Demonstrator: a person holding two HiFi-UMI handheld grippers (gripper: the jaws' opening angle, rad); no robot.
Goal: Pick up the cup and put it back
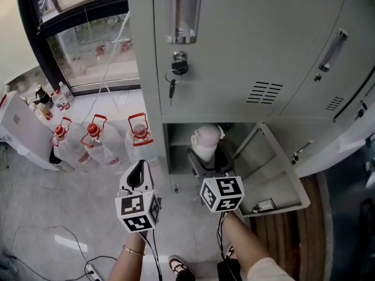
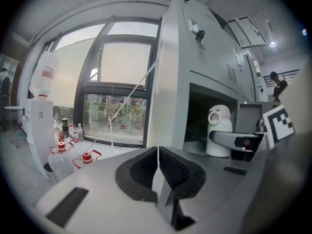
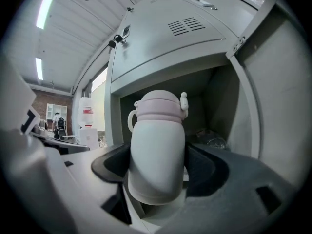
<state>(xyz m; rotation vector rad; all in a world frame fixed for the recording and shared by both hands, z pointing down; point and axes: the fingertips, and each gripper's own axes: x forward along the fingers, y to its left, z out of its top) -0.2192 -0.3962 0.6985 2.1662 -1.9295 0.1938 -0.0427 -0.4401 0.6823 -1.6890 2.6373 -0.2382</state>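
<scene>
Head view | right hand-held gripper [image 1: 205, 158] grasps cup [image 1: 206, 139] at locker [image 1: 176, 151] | left hand-held gripper [image 1: 138, 173] clenched | grey floor [image 1: 35, 206]

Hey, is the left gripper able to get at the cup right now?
Probably not: the right gripper clamps the cup at the open locker mouth, and the left gripper is shut, off to the side.

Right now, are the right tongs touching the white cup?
Touching. The right gripper view shows the right tongs closed on the cup, with both pads pressed against its sides and no gap.
</scene>
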